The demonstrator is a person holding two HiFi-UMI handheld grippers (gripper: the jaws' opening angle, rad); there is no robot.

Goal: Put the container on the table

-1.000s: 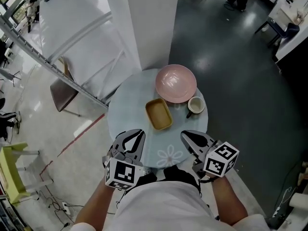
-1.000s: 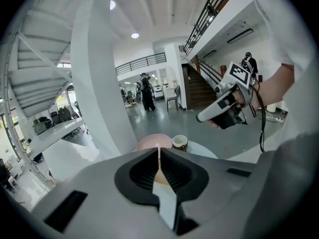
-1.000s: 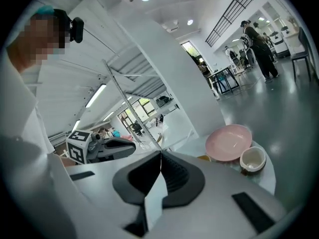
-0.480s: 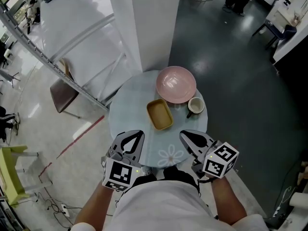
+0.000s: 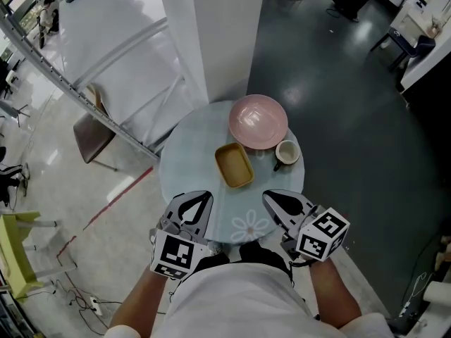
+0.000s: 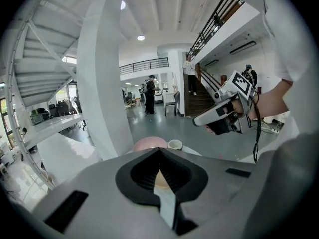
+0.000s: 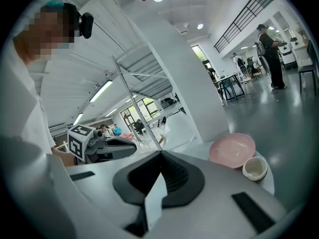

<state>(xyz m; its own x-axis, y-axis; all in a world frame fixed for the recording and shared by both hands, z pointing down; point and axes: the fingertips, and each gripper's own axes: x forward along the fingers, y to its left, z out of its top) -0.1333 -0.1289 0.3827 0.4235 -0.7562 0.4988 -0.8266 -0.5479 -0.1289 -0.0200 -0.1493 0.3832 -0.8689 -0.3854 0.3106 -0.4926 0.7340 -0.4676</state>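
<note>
A shallow yellow rectangular container (image 5: 233,166) lies on the round pale table (image 5: 184,162), near its middle. Behind it are a pink bowl (image 5: 258,122) and a small cream cup (image 5: 287,153). My left gripper (image 5: 203,197) hovers at the table's near left edge, jaws shut and empty. My right gripper (image 5: 269,198) hovers at the near right edge, also shut with nothing in it. Both point toward the container and stay short of it. The bowl (image 7: 232,150) and cup (image 7: 254,168) show in the right gripper view past its closed jaws.
A white pillar (image 5: 218,34) stands just behind the table, with a white staircase (image 5: 106,41) to its left. A brown chair (image 5: 91,136) sits on the floor at the left. Dark floor lies to the right. A flower print (image 5: 250,225) marks the table's near edge.
The left gripper's jaws have closed the last small gap. Both hands have stayed almost where they were, and the things on the table have not moved.
</note>
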